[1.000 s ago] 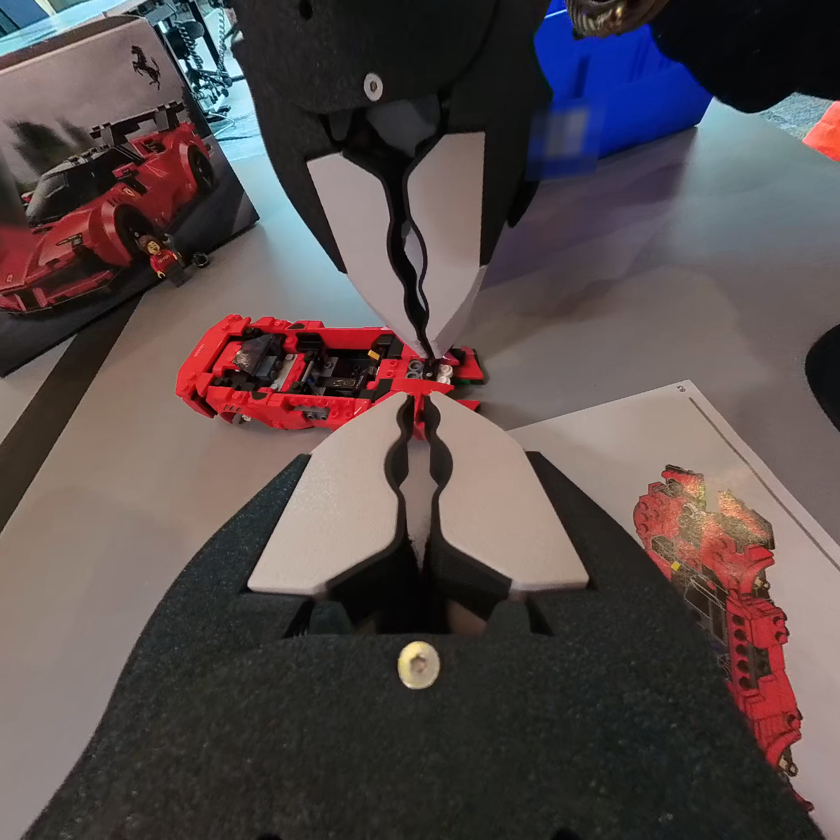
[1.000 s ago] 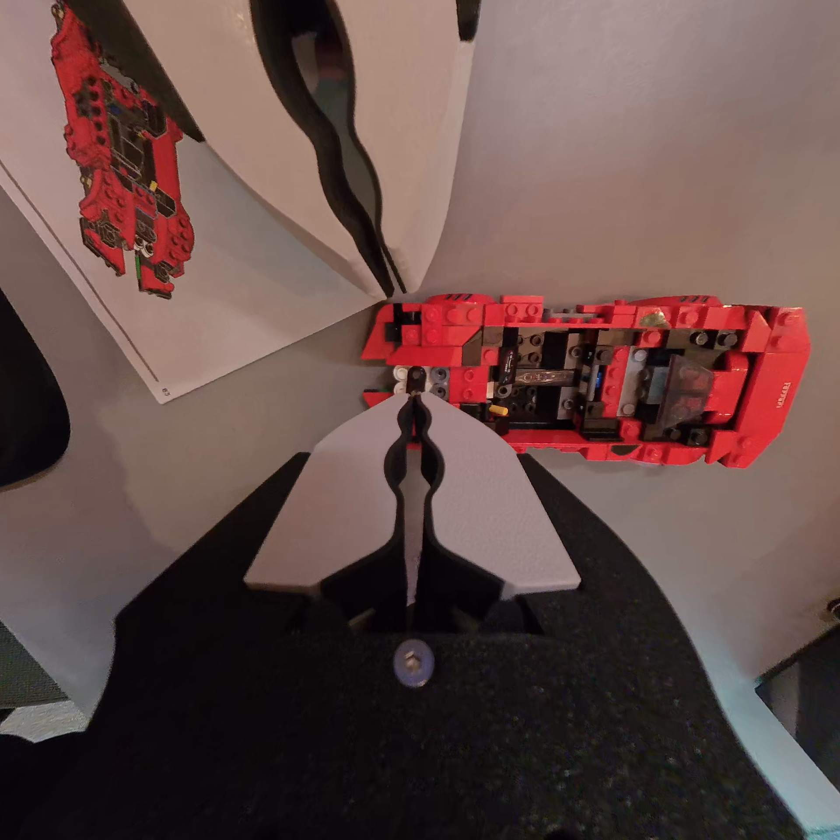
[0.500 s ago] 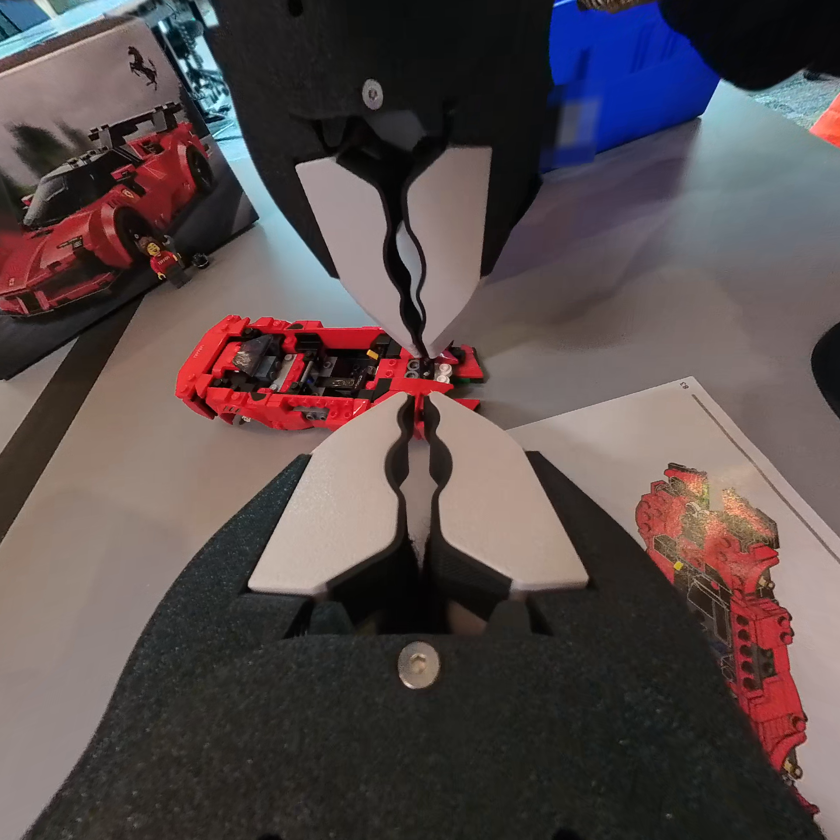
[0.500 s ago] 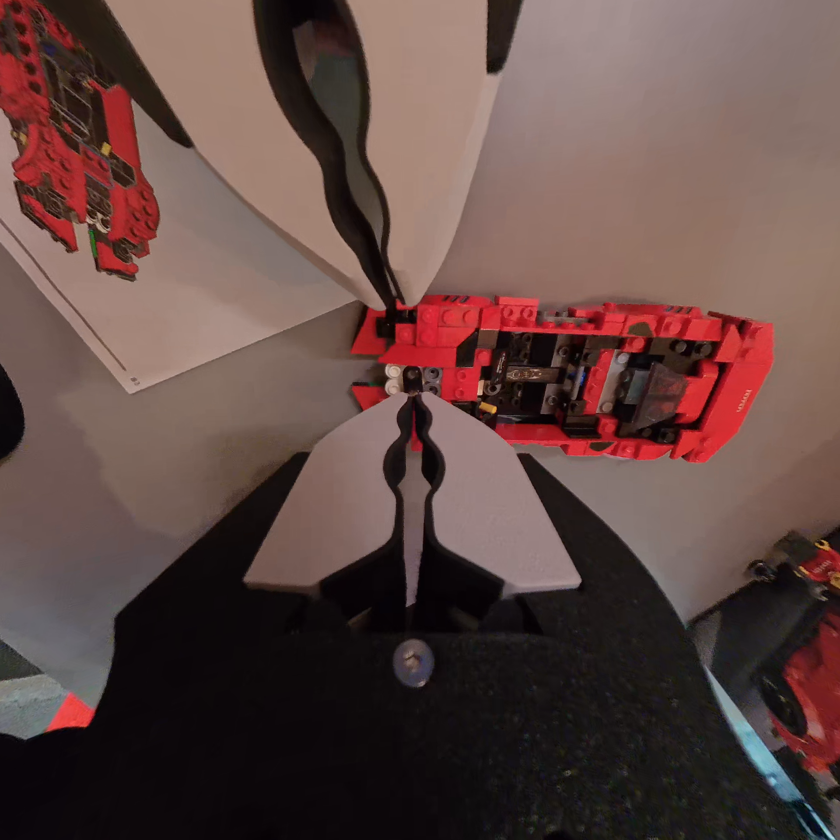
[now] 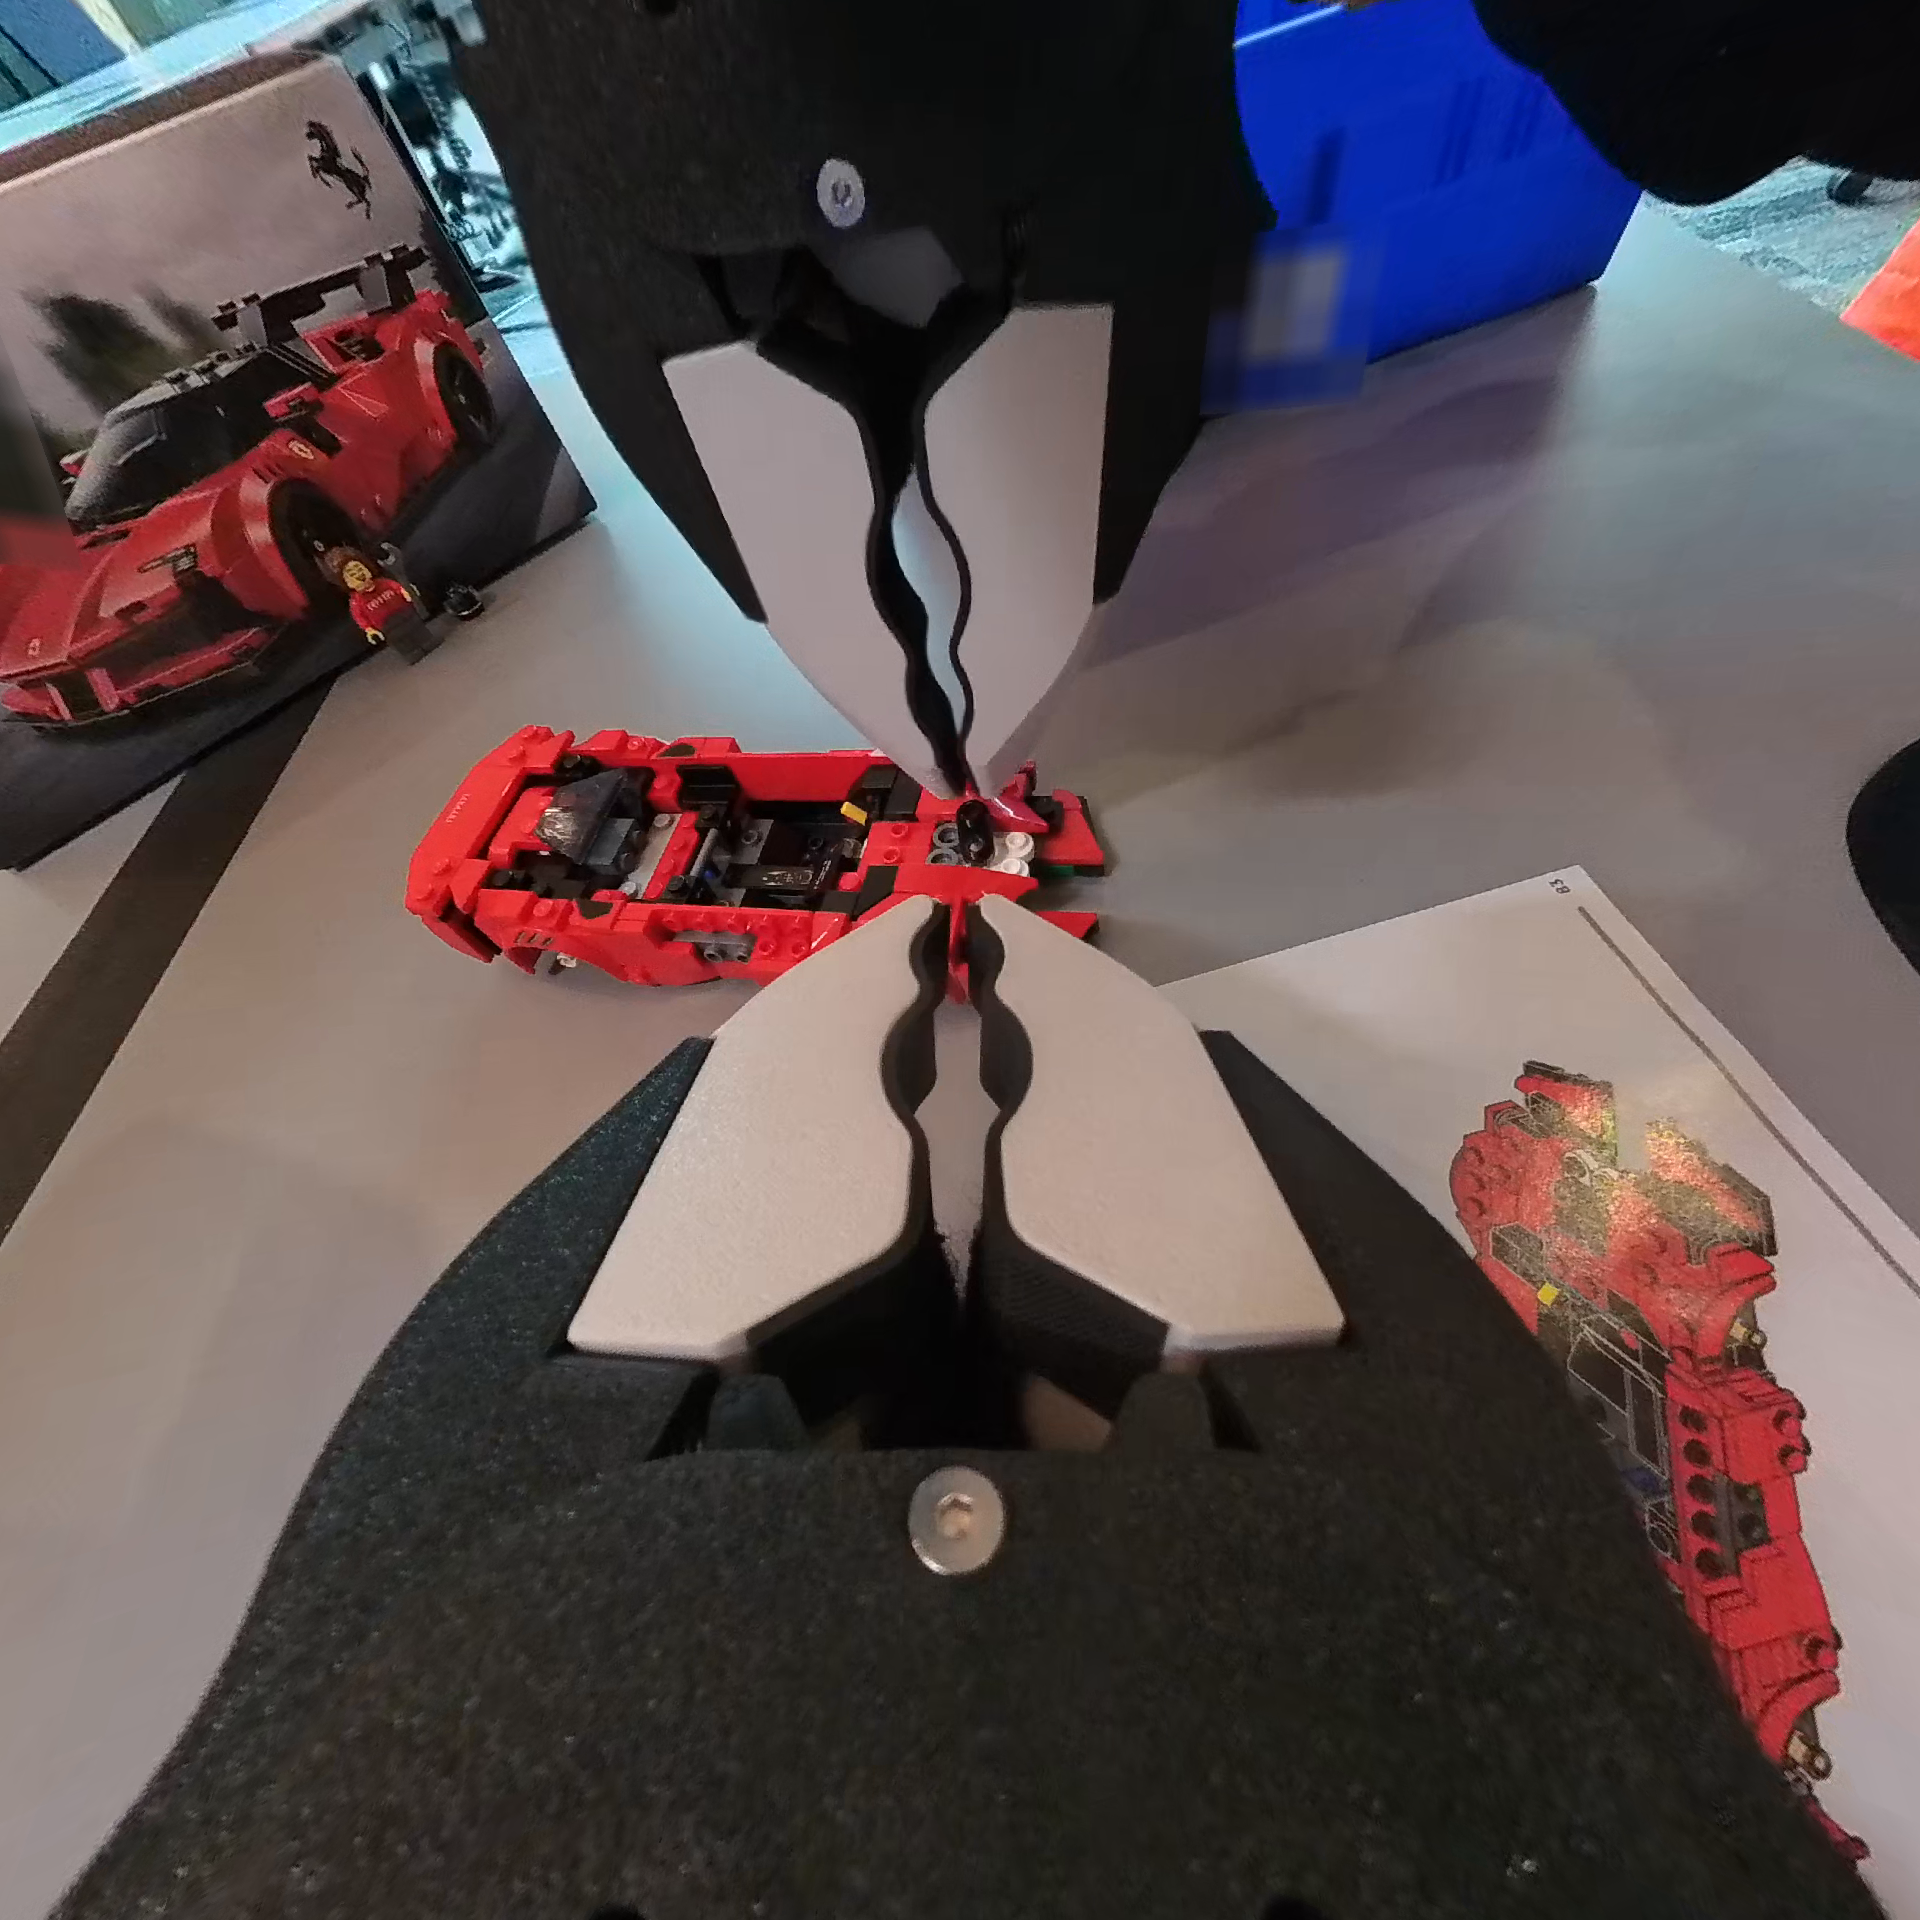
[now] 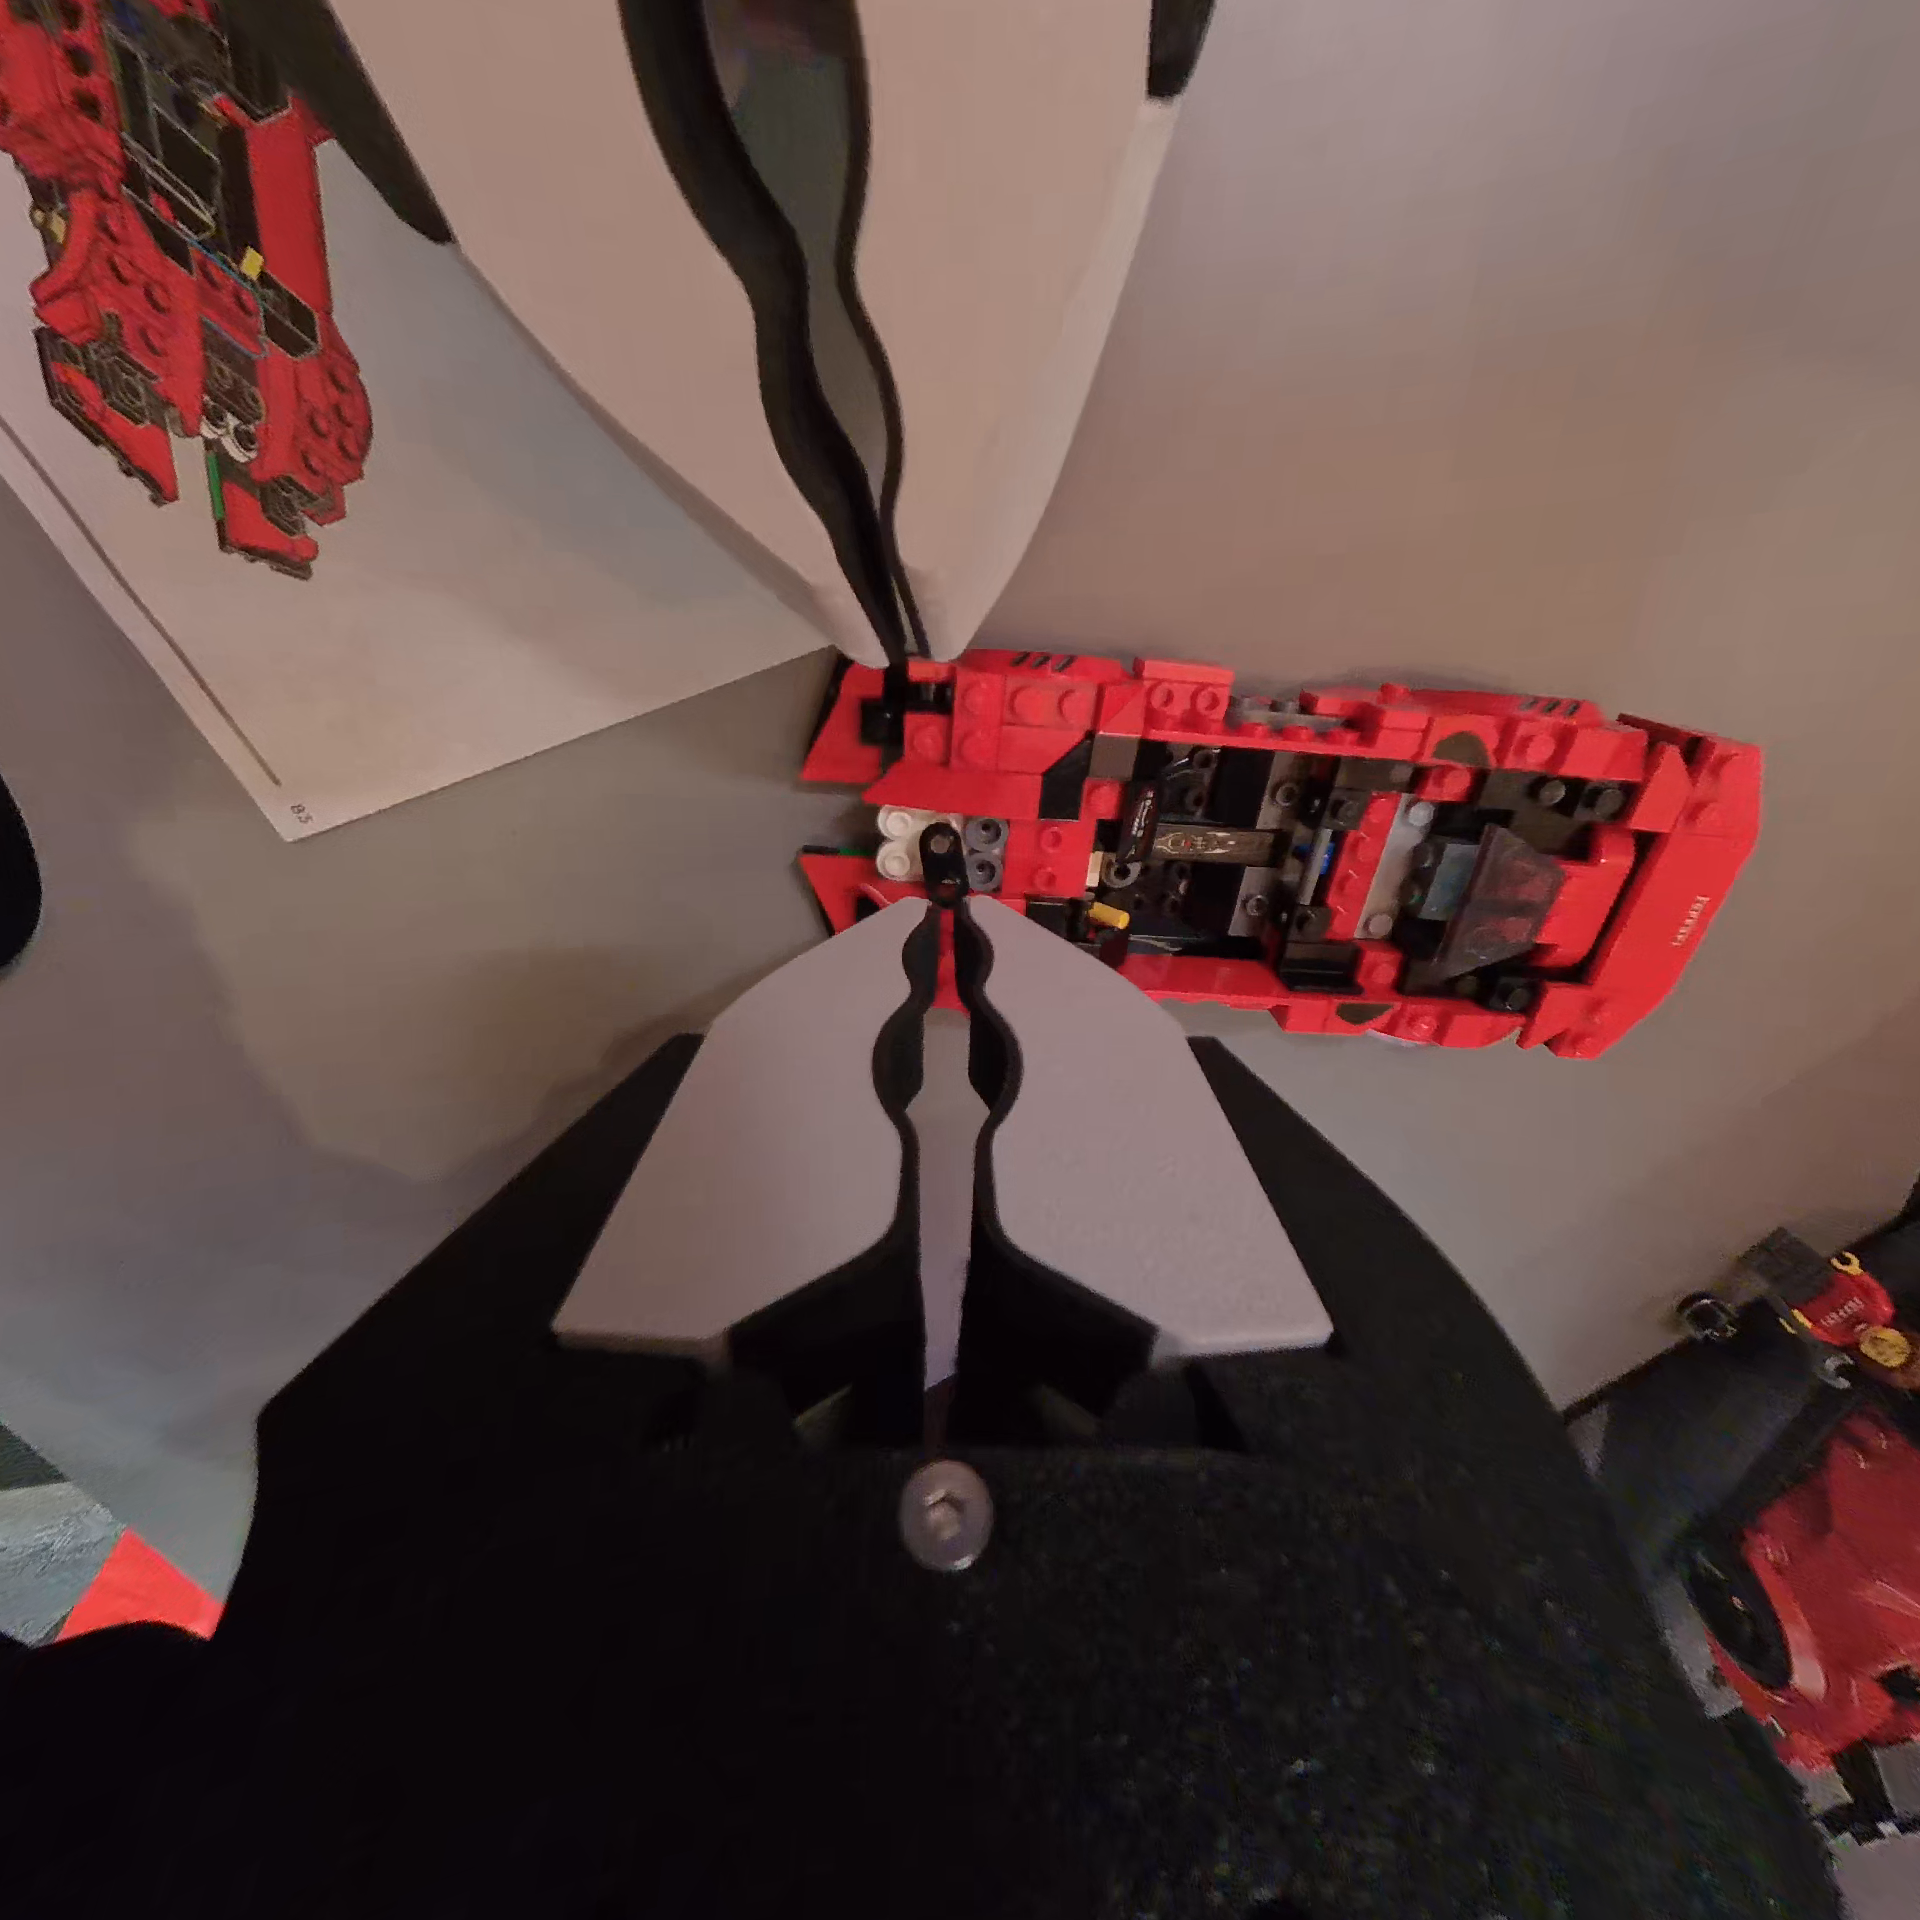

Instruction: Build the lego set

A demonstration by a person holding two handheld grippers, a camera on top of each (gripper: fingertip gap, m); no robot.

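A partly built red and black Lego car (image 5: 675, 862) lies on the grey table, its open top facing up. My left gripper (image 5: 951, 920) is shut on the car's near red edge at the end with the white studs. My right gripper (image 5: 961, 784) comes down from above, shut on a small black piece with a hole (image 5: 974, 821), held over the grey and white studs at that end. In the right wrist view the car (image 6: 1351, 862) lies crosswise, my right gripper (image 6: 943, 912) holds the black piece (image 6: 940, 854), and my left gripper (image 6: 902, 655) pinches the car's far corner.
The printed instruction sheet (image 5: 1351, 1039) lies right of the car; it also shows in the right wrist view (image 6: 468, 623). The set's box (image 5: 239, 468) stands at the back left. A blue bin (image 5: 1403, 187) stands behind. A dark round object (image 5: 1896, 852) sits at the right edge. My hands' fingertips stand some 5 centimeters from each other.
My right gripper has shifted and tilted a little over the car's end, and the black piece now sticks out clearly below its tips. My left gripper has kept its hold on the car.
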